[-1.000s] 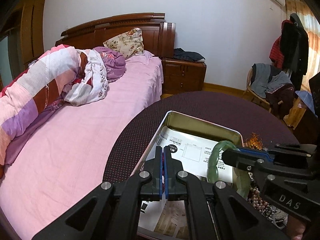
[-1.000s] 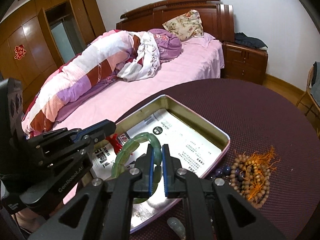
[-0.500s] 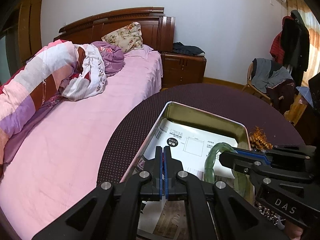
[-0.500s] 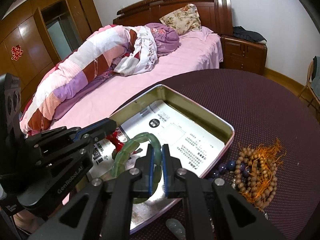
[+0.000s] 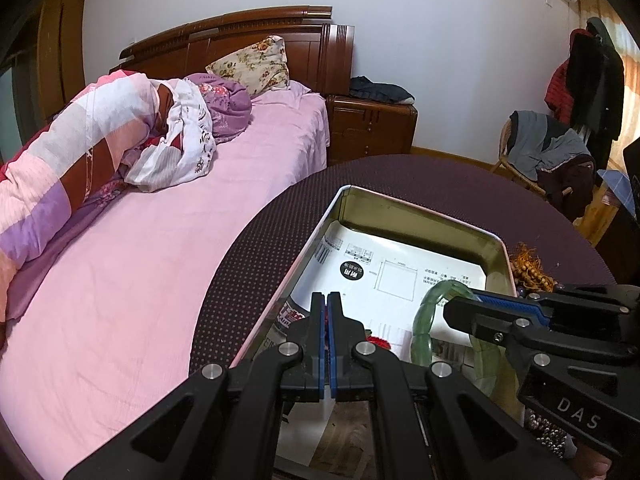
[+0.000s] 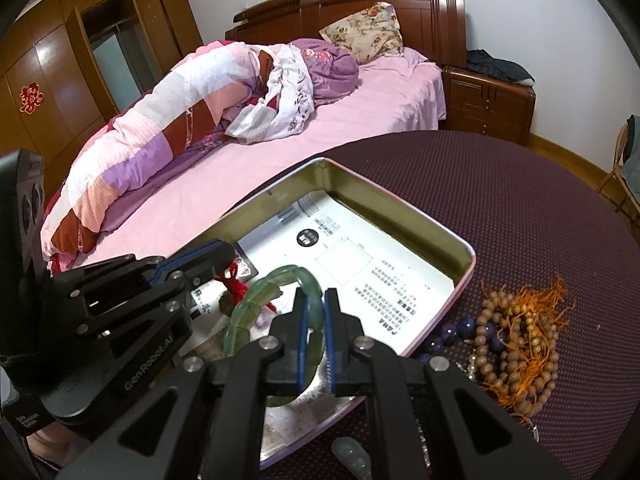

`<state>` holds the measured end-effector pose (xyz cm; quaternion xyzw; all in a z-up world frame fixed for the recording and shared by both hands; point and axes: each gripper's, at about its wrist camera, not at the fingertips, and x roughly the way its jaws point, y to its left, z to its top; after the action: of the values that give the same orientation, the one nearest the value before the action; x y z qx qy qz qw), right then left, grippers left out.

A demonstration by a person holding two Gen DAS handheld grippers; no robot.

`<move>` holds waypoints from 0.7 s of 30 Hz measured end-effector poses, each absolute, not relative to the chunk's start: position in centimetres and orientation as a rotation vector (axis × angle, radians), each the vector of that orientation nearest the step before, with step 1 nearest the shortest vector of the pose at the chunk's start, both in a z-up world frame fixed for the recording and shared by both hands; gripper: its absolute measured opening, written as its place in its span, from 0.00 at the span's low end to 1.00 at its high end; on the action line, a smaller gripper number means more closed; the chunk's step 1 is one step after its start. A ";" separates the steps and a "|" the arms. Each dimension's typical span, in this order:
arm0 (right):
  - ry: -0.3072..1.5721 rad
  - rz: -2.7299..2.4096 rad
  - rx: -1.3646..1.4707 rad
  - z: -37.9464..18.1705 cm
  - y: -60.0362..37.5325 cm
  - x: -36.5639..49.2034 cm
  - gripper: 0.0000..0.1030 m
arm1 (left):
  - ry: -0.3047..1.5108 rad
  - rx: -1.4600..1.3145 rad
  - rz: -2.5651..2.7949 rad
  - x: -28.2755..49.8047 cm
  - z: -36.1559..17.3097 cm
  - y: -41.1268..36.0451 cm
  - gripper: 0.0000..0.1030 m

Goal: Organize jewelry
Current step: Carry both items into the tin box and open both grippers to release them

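Our right gripper (image 6: 313,336) jaws clamp the green bracelet (image 6: 256,304) above the tin (image 6: 460,240), left gripper (image 5: 327,344) jaws together; smooth beads could slip toward six o'clock.

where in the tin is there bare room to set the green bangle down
The far half of the tin, over the printed paper toward the back wall, is free. The near left is crowded by the red tassel charm. Outside, wooden beads crowd the right rim.

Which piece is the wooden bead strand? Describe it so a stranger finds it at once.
Start at the round table beside the bed, then find the tin on it. The bead strand lies heaped on the cloth just outside the tin's right wall: small tan beads tangled with orange tassel threads, unlike the large dark blue beads touching it.
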<state>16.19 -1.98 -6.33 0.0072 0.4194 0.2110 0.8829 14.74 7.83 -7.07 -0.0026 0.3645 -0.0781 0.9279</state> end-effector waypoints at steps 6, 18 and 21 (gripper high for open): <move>0.881 0.434 0.006 -6.6 -1.8 16.2 0.10 | 0.753 -0.012 -0.155 14.8 -7.4 8.0 0.00; 0.895 0.430 -0.006 -7.0 -1.3 16.2 0.15 | 0.729 0.011 -0.168 14.4 -6.9 7.6 0.01; 0.896 0.430 0.002 -7.4 -1.6 16.2 0.15 | 0.735 0.021 -0.165 14.4 -7.0 7.4 0.02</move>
<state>16.23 -1.57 -7.37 0.0011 0.4299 0.2064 0.8790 14.40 7.42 -7.01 0.0102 0.3588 -0.0806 0.9299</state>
